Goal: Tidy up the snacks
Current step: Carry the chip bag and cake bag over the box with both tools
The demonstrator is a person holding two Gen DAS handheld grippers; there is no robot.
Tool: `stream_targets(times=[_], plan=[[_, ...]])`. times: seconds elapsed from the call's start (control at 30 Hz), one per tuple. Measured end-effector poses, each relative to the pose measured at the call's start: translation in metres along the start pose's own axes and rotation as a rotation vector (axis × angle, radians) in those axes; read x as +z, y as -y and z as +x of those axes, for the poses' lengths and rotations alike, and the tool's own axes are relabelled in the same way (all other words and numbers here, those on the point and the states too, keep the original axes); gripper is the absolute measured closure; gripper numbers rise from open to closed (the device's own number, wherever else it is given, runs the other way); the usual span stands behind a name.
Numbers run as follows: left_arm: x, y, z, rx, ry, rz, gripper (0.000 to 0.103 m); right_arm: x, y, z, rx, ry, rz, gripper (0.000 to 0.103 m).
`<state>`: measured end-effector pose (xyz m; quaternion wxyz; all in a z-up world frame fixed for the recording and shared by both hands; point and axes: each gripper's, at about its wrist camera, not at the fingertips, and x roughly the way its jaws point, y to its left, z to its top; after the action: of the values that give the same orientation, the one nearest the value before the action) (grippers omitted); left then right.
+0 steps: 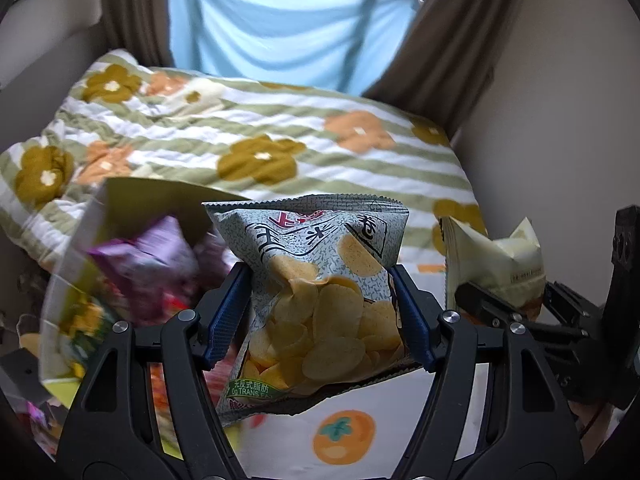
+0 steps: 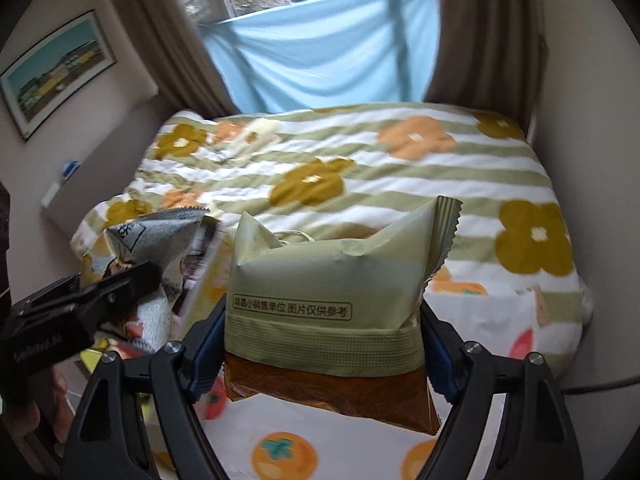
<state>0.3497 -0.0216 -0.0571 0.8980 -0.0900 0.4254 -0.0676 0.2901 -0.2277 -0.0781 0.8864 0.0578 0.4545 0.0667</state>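
Note:
My left gripper (image 1: pixel 320 276) is shut on a grey-green bag of potato chips (image 1: pixel 324 300) and holds it up above the bed. It also shows at the left of the right wrist view (image 2: pixel 140 240). My right gripper (image 2: pixel 320 312) is shut on a pale green snack packet with a brown bottom strip (image 2: pixel 324 304), held up above the bed. That packet and the right gripper show at the right of the left wrist view (image 1: pixel 496 264). A yellow-green box (image 1: pixel 80 280) at the left holds a purple snack bag (image 1: pixel 148 264) and other blurred packets.
A flowered, green-striped quilt (image 1: pixel 280 128) covers the bed ahead. A white cloth with orange persimmon prints (image 2: pixel 280 452) lies below the grippers. Brown curtains and a blue sheet (image 1: pixel 280 28) hang at the window behind. Walls stand close on both sides.

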Motion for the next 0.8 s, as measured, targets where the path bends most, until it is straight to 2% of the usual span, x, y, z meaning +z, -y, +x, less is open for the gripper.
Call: stream_targets(times=[0.17,0.37,0.57,0.67,0.7,0.77,0.8], plan=[[0.021,-0.056,-0.018,0.020,0.024,-0.013,0.036,0.011,-0.050,0.007,0.039,0.020,-0.037,0.023],[0.049,-0.120,-0.018,0.027,0.007,0.016,0.036,0.017,-0.114,0.028,0.071,0.006,-0.033,0.023],[0.071,-0.184,0.009,0.009,-0.048,0.054,0.036,0.017,-0.167,0.062,0.075,-0.039,0.007,0.023],[0.079,-0.202,0.027,-0.014,-0.072,0.075,0.036,0.013,-0.185,0.076,0.062,-0.066,0.021,0.023],[0.080,-0.208,0.031,-0.037,-0.073,0.077,0.032,0.010,-0.189,0.079,0.059,-0.074,0.026,0.023],[0.084,-0.216,0.040,-0.071,-0.086,0.094,0.018,0.005,-0.196,0.086,0.048,-0.090,0.038,0.023],[0.084,-0.218,0.044,-0.064,-0.088,0.105,0.004,0.002,-0.199,0.089,0.040,-0.098,0.046,0.023]])
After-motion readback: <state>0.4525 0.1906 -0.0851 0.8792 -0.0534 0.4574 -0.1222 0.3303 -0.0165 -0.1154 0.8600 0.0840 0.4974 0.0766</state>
